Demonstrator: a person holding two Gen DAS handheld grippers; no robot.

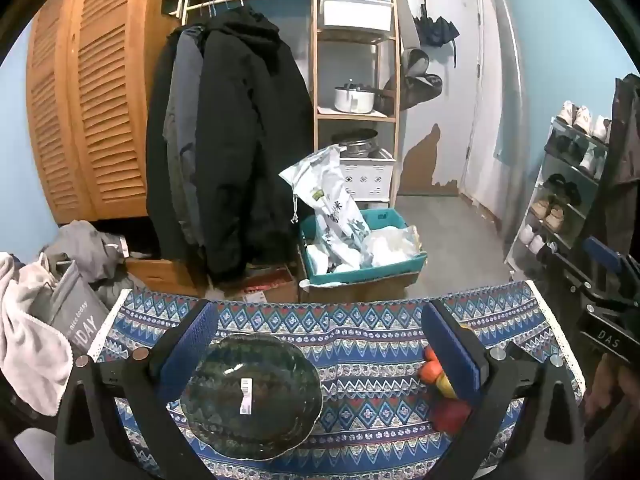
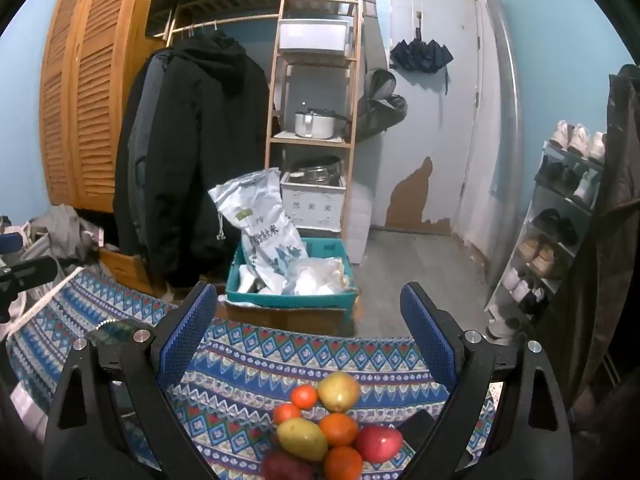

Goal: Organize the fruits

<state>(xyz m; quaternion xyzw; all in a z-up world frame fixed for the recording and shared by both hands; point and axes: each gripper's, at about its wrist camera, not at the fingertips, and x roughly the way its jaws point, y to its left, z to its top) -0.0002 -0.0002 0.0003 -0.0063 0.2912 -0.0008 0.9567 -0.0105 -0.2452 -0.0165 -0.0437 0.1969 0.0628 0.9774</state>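
Note:
A dark green glass bowl [image 1: 251,396] with a white price sticker sits empty on the patterned blue tablecloth [image 1: 360,344], between the fingers of my open left gripper [image 1: 320,344]. Several fruits lie in a pile [image 2: 328,428] on the cloth in the right wrist view: oranges [image 2: 338,429], yellow-green pears [image 2: 339,392] and red apples [image 2: 378,443]. My open right gripper [image 2: 308,332] hovers just above and behind the pile, holding nothing. Part of the pile [image 1: 436,380] shows behind the left gripper's right finger. The bowl's rim [image 2: 116,330] peeks behind the right gripper's left finger.
Beyond the table's far edge stand a teal crate [image 1: 360,248] with bags, cardboard boxes, hanging black coats [image 1: 236,140], a wooden shelf [image 1: 356,80] and a shoe rack [image 1: 560,200]. A dark flat object [image 2: 418,426] lies beside the fruit at right.

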